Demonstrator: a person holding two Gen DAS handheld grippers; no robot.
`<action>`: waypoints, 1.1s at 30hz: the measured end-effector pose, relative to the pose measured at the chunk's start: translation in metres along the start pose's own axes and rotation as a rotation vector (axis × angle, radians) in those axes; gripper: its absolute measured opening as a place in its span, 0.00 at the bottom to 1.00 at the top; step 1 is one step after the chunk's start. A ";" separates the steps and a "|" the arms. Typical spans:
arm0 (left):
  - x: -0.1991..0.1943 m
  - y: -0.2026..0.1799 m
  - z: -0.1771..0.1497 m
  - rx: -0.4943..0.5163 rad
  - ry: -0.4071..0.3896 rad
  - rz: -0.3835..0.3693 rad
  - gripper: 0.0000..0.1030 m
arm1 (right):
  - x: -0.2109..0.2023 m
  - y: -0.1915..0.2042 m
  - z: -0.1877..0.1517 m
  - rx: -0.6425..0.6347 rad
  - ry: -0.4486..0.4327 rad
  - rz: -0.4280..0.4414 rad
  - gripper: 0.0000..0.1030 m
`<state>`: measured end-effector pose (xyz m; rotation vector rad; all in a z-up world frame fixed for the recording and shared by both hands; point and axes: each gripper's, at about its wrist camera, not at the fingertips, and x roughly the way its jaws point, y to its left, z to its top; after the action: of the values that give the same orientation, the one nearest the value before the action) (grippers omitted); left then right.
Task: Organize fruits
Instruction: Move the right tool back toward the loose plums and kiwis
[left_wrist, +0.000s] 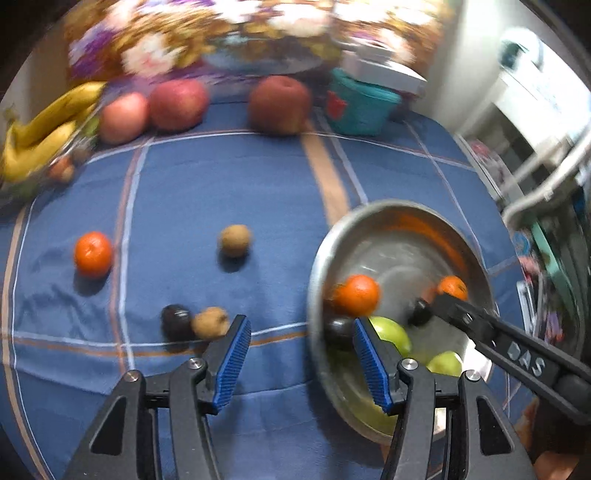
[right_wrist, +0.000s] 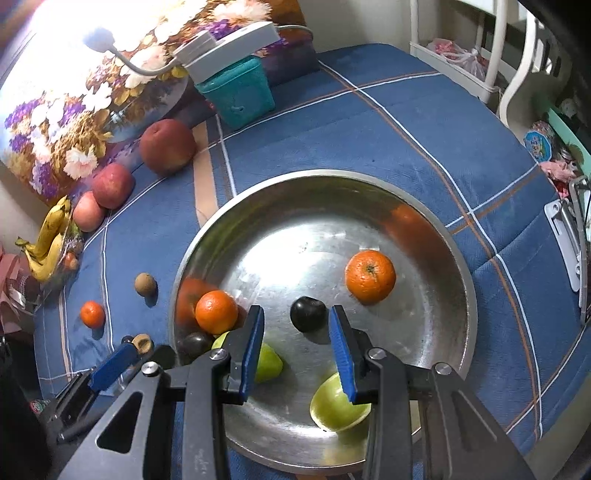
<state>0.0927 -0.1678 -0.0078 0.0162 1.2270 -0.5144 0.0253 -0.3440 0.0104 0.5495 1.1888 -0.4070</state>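
Right tool (right_wrist: 297, 354) gapes wide over my bowl (right_wrist: 458, 236), empty; left tool (left_wrist: 301, 363) wide too, its finger hiding a green fruit (left_wrist: 393, 334).

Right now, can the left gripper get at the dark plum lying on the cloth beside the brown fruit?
Probably yes: the left gripper is open, and the dark plum lies just ahead to its left, with only the touching brown fruit crowding it.

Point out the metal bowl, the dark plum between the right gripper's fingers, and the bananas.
metal bowl (right_wrist: 314, 177), right wrist view, far rim.
dark plum (right_wrist: 307, 315), right wrist view, middle of the fruit.
bananas (left_wrist: 44, 129), left wrist view, middle of the bunch.
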 end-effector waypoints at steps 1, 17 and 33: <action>-0.001 0.006 0.000 -0.024 -0.005 0.002 0.60 | 0.000 0.003 -0.001 -0.010 0.001 -0.001 0.36; -0.022 0.076 0.003 -0.252 -0.082 0.115 0.98 | -0.001 0.041 -0.009 -0.126 -0.006 0.013 0.60; -0.041 0.122 0.003 -0.329 -0.148 0.253 1.00 | -0.001 0.076 -0.018 -0.236 -0.086 0.023 0.99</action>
<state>0.1327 -0.0458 -0.0019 -0.1423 1.1320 -0.0887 0.0546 -0.2729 0.0211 0.3382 1.1287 -0.2631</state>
